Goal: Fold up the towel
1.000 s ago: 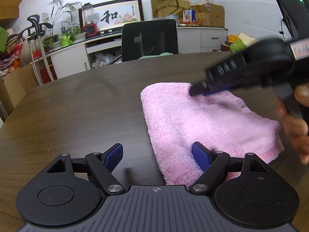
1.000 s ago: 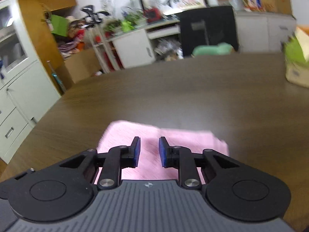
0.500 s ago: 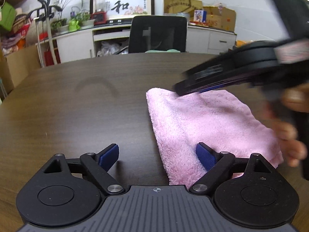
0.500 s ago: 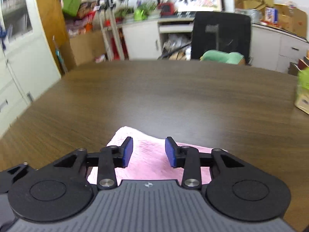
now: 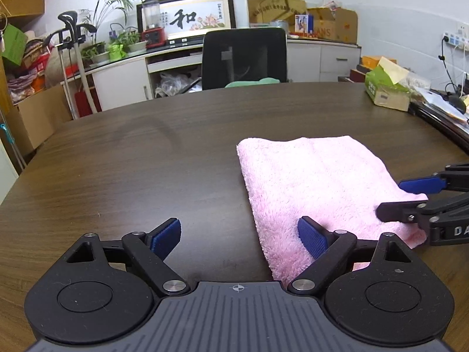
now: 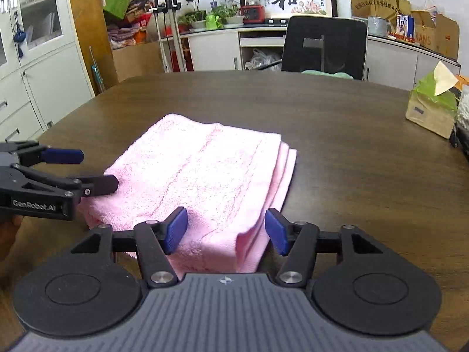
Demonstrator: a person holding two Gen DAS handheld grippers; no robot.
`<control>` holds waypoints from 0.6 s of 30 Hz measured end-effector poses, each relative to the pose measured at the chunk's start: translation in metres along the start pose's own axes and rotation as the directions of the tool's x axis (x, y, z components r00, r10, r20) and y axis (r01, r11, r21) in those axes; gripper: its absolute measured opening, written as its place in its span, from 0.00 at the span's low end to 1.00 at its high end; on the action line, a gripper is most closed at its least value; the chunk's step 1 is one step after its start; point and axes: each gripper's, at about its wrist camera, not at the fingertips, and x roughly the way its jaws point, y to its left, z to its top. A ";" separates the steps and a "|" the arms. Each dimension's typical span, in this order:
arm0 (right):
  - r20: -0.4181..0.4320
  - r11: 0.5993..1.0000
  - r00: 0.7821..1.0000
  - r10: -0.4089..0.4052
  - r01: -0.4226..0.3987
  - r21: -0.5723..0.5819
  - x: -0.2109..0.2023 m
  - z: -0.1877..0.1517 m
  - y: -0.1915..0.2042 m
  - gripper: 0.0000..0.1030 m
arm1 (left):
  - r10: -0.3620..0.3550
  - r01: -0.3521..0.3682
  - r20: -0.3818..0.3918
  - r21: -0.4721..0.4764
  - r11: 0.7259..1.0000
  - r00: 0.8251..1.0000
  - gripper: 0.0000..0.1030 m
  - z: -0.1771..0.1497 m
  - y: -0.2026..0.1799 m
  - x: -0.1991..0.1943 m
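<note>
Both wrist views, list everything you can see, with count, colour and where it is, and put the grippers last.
towel: one, pink, folded in layers, lying on the table near both grippers
table: one, dark brown wood, fills the foreground
tissue box: one, green and tan, far right part of the table
office chair: one, black, behind the table's far edge
framed calligraphy: one, dark frame, on the back counter against the wall
blender: one, red base, on the back counter
cardboard boxes: several, brown, on the back counter at right
left gripper: one, black with blue pads, open, at the towel's near left edge
right gripper: one, black with blue pads, open, over the towel's near corner
</note>
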 end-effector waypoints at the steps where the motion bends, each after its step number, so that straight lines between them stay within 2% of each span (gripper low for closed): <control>1: 0.024 1.000 1.000 0.002 -0.002 0.012 -0.008 0.000 -0.002 0.63 | -0.002 0.002 0.020 -0.025 1.000 1.000 0.85 0.002 0.003 -0.004; 2: 0.049 1.000 0.999 0.003 -0.004 0.024 -0.015 0.000 -0.005 0.67 | -0.004 0.005 0.029 -0.035 0.999 1.000 0.85 0.003 0.005 -0.006; 6: 0.124 0.997 0.991 -0.057 0.051 0.054 -0.035 -0.002 -0.014 0.71 | 0.002 0.005 0.065 -0.106 0.994 0.998 0.86 0.006 0.016 -0.016; 9: 0.118 0.997 0.993 -0.032 0.024 0.076 -0.036 -0.006 -0.017 0.71 | 0.003 0.007 0.053 -0.186 0.983 0.999 0.86 0.002 0.022 -0.017; 12: 0.105 0.988 0.985 -0.139 0.131 0.081 -0.032 -0.011 -0.011 0.72 | 0.053 -0.035 0.064 -0.245 0.969 0.997 0.94 -0.006 0.021 -0.023; 14: 0.098 0.969 0.965 -0.244 0.240 0.053 -0.029 -0.017 -0.003 0.80 | 0.090 -0.068 0.084 -0.235 0.970 0.992 0.97 -0.011 0.017 -0.028; 16: 0.083 0.962 0.958 -0.274 0.271 0.038 -0.028 -0.025 -0.003 0.83 | 0.146 -0.119 0.104 -0.231 0.966 0.984 1.00 -0.018 0.014 -0.032; 18: 0.069 0.962 0.960 -0.270 0.266 0.055 -0.030 -0.029 -0.008 0.83 | 0.159 -0.131 0.097 -0.245 0.961 0.982 1.00 -0.023 0.016 -0.033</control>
